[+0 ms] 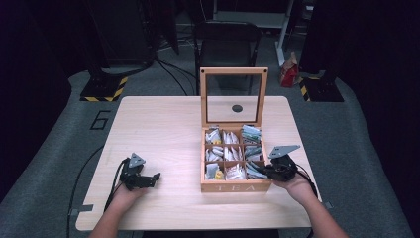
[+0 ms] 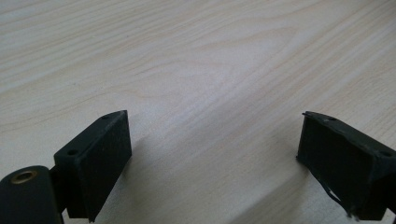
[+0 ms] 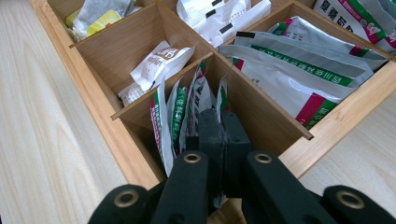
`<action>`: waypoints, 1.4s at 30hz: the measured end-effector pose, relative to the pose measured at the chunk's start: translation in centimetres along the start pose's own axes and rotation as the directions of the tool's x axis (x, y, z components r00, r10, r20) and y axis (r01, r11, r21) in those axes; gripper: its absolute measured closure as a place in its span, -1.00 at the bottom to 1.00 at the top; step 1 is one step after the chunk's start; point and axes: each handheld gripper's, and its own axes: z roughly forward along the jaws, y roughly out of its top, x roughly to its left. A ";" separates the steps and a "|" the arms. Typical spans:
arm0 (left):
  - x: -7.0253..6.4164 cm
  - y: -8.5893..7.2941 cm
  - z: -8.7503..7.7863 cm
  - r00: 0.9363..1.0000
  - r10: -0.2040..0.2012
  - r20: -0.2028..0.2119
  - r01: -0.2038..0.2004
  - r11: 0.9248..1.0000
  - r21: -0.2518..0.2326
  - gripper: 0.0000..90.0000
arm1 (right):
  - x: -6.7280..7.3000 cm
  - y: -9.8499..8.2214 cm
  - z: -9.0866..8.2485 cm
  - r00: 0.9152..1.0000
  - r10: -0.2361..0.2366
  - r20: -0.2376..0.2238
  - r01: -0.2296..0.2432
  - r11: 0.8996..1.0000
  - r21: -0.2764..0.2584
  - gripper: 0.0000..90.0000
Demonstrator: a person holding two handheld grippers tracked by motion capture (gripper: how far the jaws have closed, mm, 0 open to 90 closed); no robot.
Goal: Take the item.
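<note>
Tea sachet [image 3: 223, 100] sits pinched between my right gripper's [image 1: 263, 171] closed jaws, in the tea box's [image 1: 236, 187] 5 o'clock compartment. My left gripper [image 1: 154, 177] rests wide open on bare worktop [image 1: 163, 124], holding nothing.

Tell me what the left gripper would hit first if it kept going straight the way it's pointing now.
Probably the tea box. In the high view the left gripper, fingers open, points right across the bare table toward the box's near left corner. Its own view shows bare wood ahead, so it might pass just in front.
</note>
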 end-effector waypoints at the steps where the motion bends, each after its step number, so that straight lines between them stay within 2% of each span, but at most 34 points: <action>1: 0.0 0.0 0.0 1.000 0.000 0.001 0.000 1.000 0.001 -0.79 | 0.0 0.0 0.0 1.000 0.000 0.000 0.000 1.000 0.001 1.00; 13: 0.0 0.0 0.0 1.000 -0.003 0.001 0.003 1.000 0.002 -0.79 | 0.4 0.7 -0.7 1.000 -0.013 0.002 0.013 1.000 -0.015 1.00; 26: 0.0 0.0 0.0 1.000 -0.002 0.001 0.002 1.000 0.002 -0.79 | 1.0 2.1 -2.6 1.000 -0.016 0.003 0.016 0.999 -0.043 1.00; 42: 0.0 0.0 0.0 1.000 -0.001 0.001 0.001 1.000 0.000 -0.79 | 1.2 3.9 -5.0 1.000 -0.015 -0.011 0.013 0.993 -0.114 0.99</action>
